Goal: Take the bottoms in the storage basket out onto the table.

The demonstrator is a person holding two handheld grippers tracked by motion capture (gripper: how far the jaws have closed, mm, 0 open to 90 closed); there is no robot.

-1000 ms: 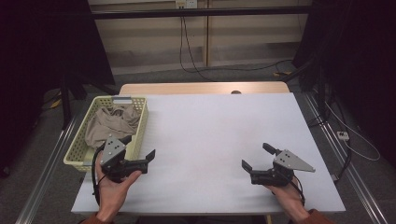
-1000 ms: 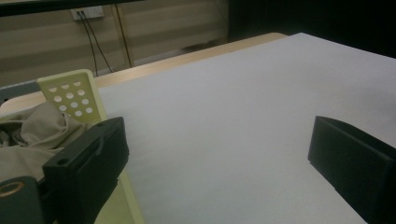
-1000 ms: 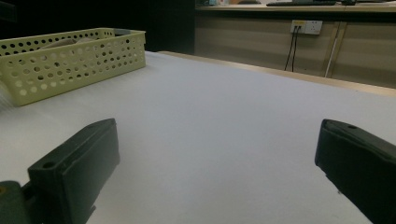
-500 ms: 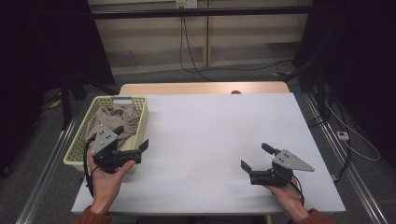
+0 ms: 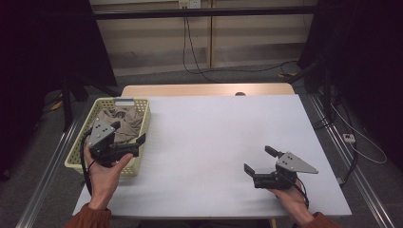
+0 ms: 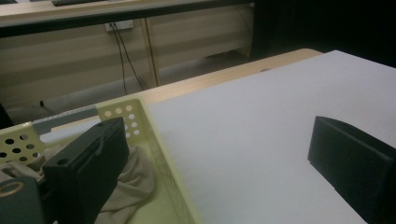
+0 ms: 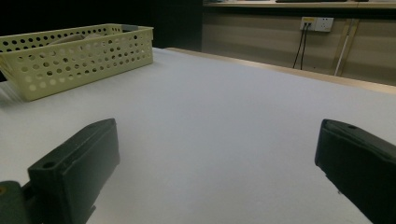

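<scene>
Leftward and forward goes the left gripper (image 5: pixel 135 145) since the earlier frames: it now hangs over the near right part of the basket (image 5: pixel 81 147), where a second ago it was above the bare table (image 5: pixel 214 128). The right gripper (image 5: pixel 259 161) has barely shifted near the table's right front.

A beige cloth (image 5: pixel 124 124) lies crumpled inside the basket, bunched toward its far end. It looks light, soft and limp, so it should sag and trail when lifted; a raised fold near the top of the heap seems the best place to pinch.

Both grippers stand wide open and hold nothing. In the left gripper view one jaw sits over the cloth (image 6: pixel 133 179), the other outside the basket's wall (image 6: pixel 163 154), over the table.
</scene>
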